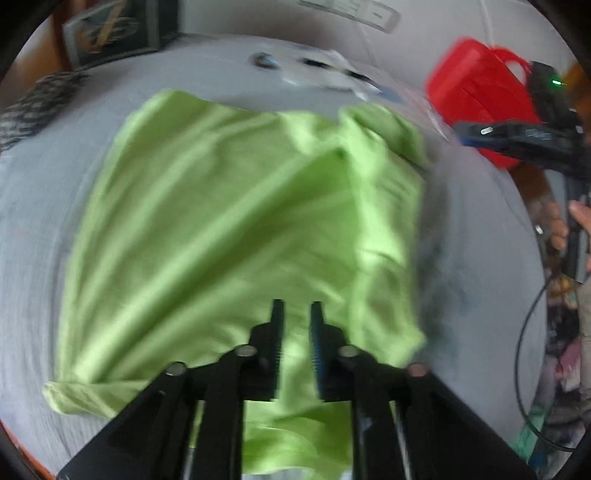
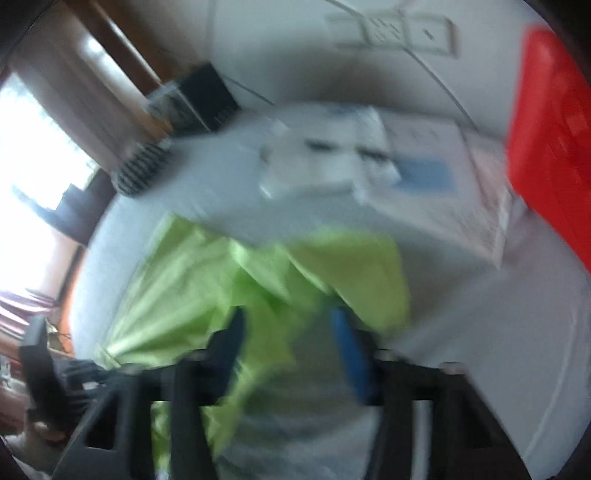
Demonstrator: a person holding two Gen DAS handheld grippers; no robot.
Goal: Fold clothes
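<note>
A lime-green shirt [image 1: 229, 221] lies spread and wrinkled on the grey table [image 1: 33, 229]. My left gripper [image 1: 297, 308] is low over its near edge. The fingers stand close together with green cloth in the narrow gap, and folds fan out from there. In the right wrist view the shirt [image 2: 207, 280] bunches toward the left gripper's dark body [image 2: 40, 369]. My right gripper [image 2: 291, 325] hangs open above the shirt's right side, one sleeve [image 2: 362, 273] just past its blue pad [image 2: 347, 354]. From the left wrist view the right gripper [image 1: 480, 131] floats beyond the shirt's far right corner. Both views are motion-blurred.
A red plastic container [image 1: 476, 96] stands at the far right. White papers and a booklet [image 2: 417, 166] lie at the back of the table. A dark patterned cloth [image 1: 33, 107] sits at the far left, a framed picture [image 1: 110, 33] behind it. A hand and cable [image 1: 576, 221] are at the right edge.
</note>
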